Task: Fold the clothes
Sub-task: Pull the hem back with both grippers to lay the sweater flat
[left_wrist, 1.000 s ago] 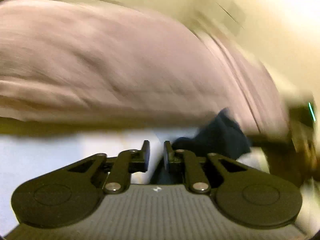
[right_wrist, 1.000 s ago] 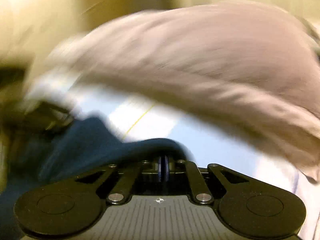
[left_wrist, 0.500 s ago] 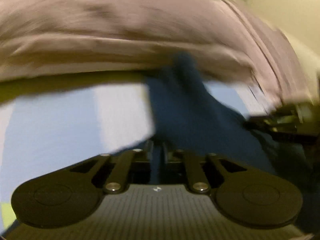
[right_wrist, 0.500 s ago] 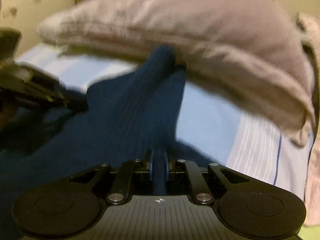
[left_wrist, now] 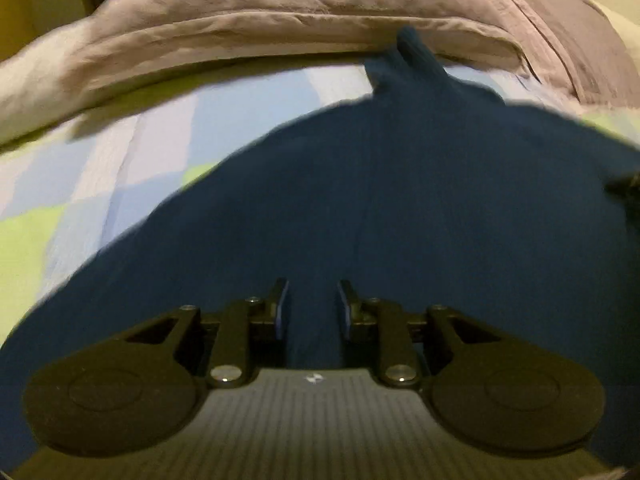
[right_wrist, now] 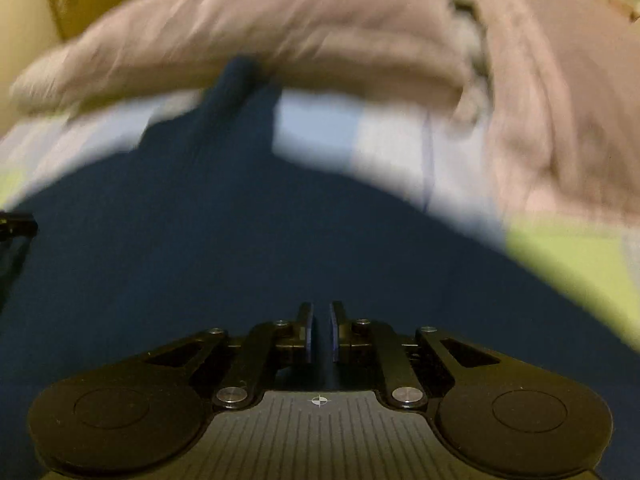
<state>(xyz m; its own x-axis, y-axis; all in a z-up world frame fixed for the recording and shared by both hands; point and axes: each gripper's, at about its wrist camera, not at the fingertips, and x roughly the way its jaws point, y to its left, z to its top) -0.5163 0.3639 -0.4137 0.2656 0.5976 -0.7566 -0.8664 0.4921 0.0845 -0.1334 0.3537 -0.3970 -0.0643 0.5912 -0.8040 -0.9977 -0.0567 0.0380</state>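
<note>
A dark blue garment (left_wrist: 400, 200) lies spread over the checked bed sheet (left_wrist: 120, 168), one narrow end reaching up to the pillow. It also fills the lower right wrist view (right_wrist: 200, 248). My left gripper (left_wrist: 312, 304) sits low over the garment with its jaws apart and blue cloth between them. My right gripper (right_wrist: 320, 326) is over the same garment, its jaws a narrow gap apart with cloth showing in the gap. The right gripper's edge shows at the far right of the left wrist view (left_wrist: 624, 188).
A large mauve pillow or duvet (left_wrist: 280, 16) lies across the far side of the bed and also shows in the right wrist view (right_wrist: 280, 32). More mauve bedding (right_wrist: 568, 112) is heaped at the right. A yellowish wall stands behind.
Both grippers have dropped towards the bed with the blue garment, which now lies spread wide. The left jaws, shut on it half a second ago, have parted; the right jaws have opened slightly.
</note>
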